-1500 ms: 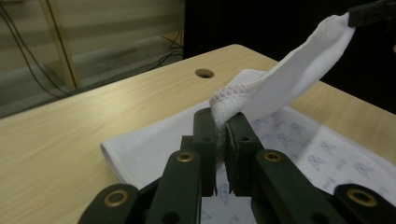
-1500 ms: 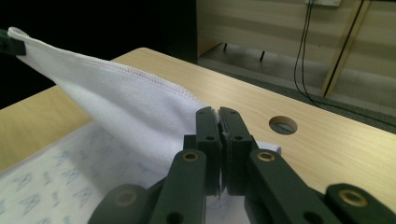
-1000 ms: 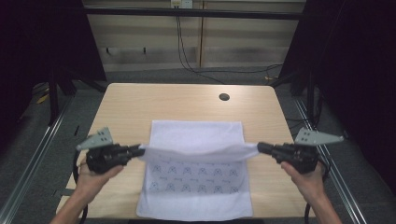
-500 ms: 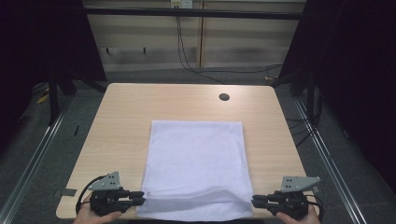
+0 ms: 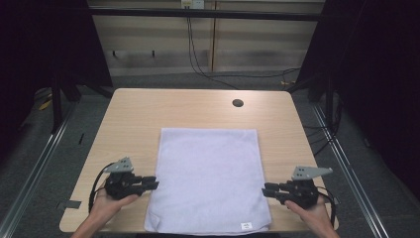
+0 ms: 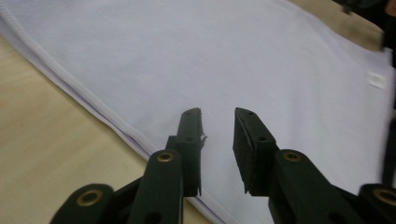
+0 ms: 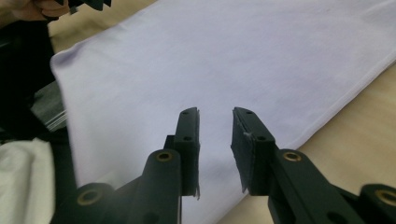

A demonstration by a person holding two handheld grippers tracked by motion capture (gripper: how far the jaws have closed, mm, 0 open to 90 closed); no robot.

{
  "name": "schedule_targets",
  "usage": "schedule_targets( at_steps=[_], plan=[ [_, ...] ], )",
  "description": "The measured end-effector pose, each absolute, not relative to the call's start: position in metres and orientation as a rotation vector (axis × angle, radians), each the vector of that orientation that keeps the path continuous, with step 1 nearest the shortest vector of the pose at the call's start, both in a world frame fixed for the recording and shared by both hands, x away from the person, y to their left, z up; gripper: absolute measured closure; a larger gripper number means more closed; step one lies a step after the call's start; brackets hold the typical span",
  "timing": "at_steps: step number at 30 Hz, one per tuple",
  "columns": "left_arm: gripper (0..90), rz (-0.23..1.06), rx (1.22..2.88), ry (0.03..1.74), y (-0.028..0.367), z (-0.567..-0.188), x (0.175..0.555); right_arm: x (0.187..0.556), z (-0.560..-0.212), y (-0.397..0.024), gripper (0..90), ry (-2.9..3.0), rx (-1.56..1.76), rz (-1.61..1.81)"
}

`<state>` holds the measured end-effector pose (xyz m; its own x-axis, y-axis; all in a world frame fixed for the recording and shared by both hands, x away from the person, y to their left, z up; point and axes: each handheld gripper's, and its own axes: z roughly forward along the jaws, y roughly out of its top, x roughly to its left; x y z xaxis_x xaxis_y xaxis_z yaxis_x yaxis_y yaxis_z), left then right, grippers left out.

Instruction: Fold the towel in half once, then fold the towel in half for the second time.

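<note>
A pale lilac towel point(image 5: 208, 178) lies folded flat on the wooden table point(image 5: 133, 114), a small white tag point(image 5: 246, 226) at its near right corner. My left gripper point(image 5: 154, 182) rests low at the towel's left edge, near the front. Its jaws have just been opening and stand open over the towel point(image 6: 233, 56) with nothing between them point(image 6: 217, 112). My right gripper point(image 5: 266, 190) sits at the towel's right edge. Its jaws have also just been opening and are open point(image 7: 215, 111) above the cloth point(image 7: 224, 51), gripping nothing.
A dark round hole point(image 5: 237, 103) sits in the table top at the far right. Bare wood runs around the towel on the left, right and far sides. Metal rails point(image 5: 34, 163) flank the table on the floor.
Both grippers carried the towel's lifted edge toward the near side, came down and let it go. The towel now lies flat, folded over, with both grippers' jaws open at its sides.
</note>
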<state>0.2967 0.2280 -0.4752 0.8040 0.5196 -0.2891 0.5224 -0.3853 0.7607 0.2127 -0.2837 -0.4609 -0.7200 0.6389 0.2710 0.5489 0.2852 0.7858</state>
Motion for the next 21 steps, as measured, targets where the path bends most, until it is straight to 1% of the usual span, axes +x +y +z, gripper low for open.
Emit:
schedule_targets(
  at_steps=[4, 6, 10, 11, 13, 20, 21],
  plan=[
    [79.1, 0.014, 2.036, 0.821, 0.216, -0.482, 0.332, 0.247, -0.466, -0.277, 74.2, 2.447, 1.160, 1.412],
    [79.1, 0.002, 2.059, 0.837, 0.210, -0.487, 0.346, 0.262, -0.469, -0.271, 74.3, 2.459, 1.162, 1.396],
    [76.0, 0.060, 2.064, 0.891, 0.202, -0.497, 0.366, 0.295, -0.479, -0.259, 71.6, 2.482, 1.191, 1.328],
    [74.8, 0.076, 2.070, 0.904, 0.201, -0.500, 0.369, 0.302, -0.481, -0.256, 71.0, 2.483, 1.207, 1.307],
    [75.7, 0.098, 2.099, 0.889, 0.201, -0.506, 0.369, 0.315, -0.487, -0.250, 70.0, 2.484, 1.219, 1.268],
    [77.0, 0.093, 2.125, 0.874, 0.206, -0.503, 0.356, 0.346, -0.494, -0.245, 68.1, 2.407, 1.274, 1.198],
    [77.0, 0.088, 2.128, 0.875, 0.207, -0.503, 0.354, 0.349, -0.497, -0.246, 66.7, 2.395, 1.285, 1.203]
  ],
)
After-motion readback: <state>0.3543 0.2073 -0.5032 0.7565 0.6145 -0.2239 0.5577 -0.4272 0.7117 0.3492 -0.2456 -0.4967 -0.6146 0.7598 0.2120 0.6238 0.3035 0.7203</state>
